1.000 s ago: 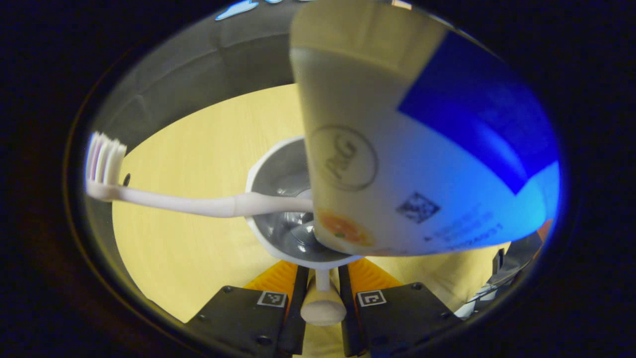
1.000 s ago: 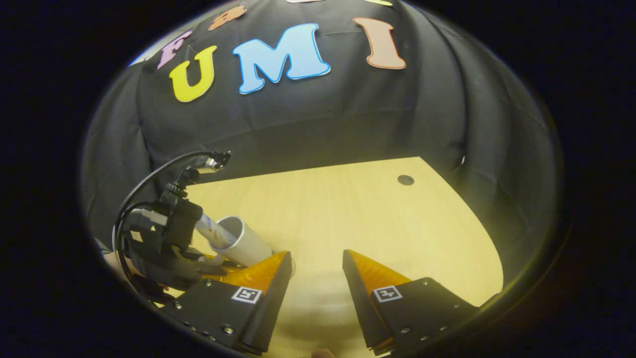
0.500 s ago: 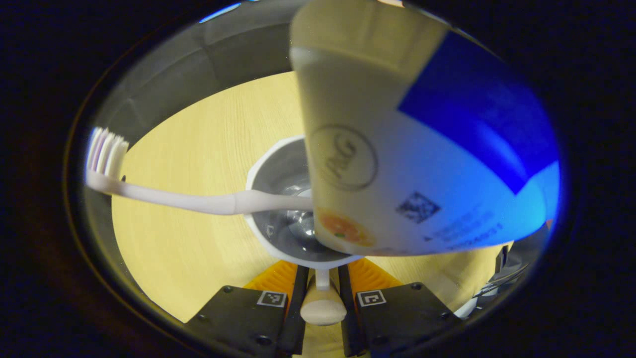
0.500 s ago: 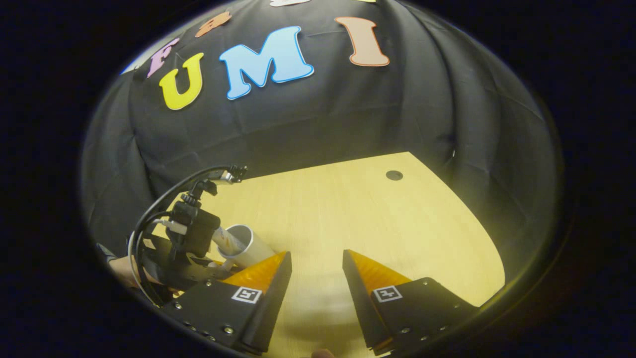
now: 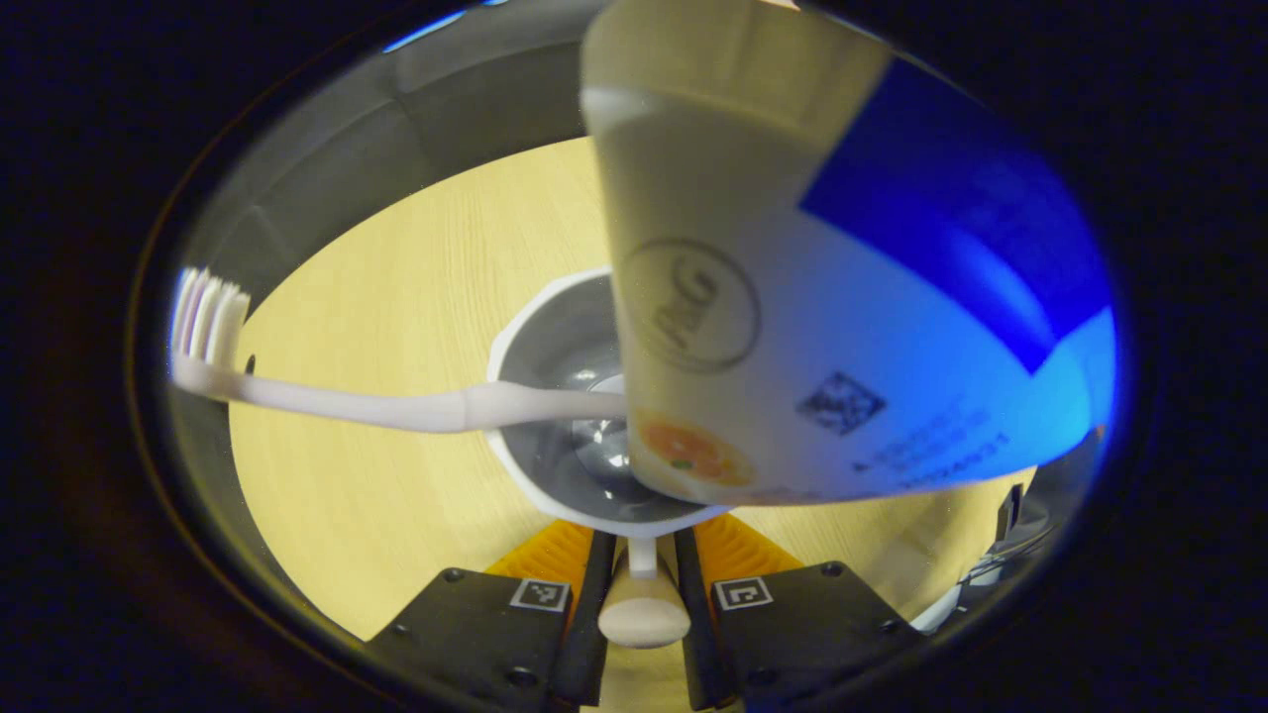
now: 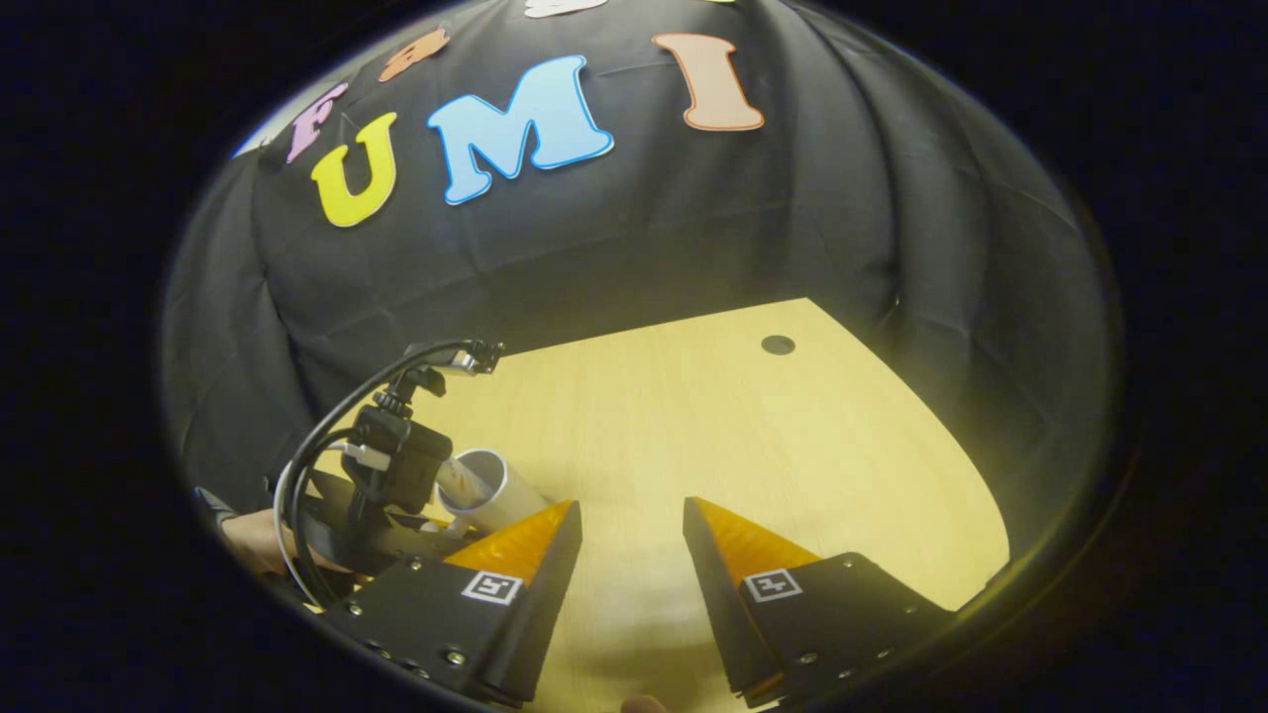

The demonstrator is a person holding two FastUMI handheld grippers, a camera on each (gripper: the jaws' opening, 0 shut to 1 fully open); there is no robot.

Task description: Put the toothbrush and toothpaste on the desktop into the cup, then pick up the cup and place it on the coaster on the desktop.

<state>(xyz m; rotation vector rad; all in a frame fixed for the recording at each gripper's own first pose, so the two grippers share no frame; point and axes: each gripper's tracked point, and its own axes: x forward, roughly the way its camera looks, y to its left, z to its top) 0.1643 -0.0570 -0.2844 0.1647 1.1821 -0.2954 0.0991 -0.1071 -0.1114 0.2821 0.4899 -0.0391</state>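
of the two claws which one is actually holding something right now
The left claw: its fingers are closed on the handle of the white cup, which carries the toothbrush and toothpaste. The right claw is open with nothing between its fingers.

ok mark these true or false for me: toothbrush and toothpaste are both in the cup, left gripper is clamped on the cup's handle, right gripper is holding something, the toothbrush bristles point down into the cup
1. The toothbrush and toothpaste both sit in the cup. True.
2. The left gripper is closed on the cup's handle. True.
3. The right gripper holds something. False: it is open and empty above the desktop.
4. The bristles point down into the cup. False: the bristle end sticks out of it, away from the rim.
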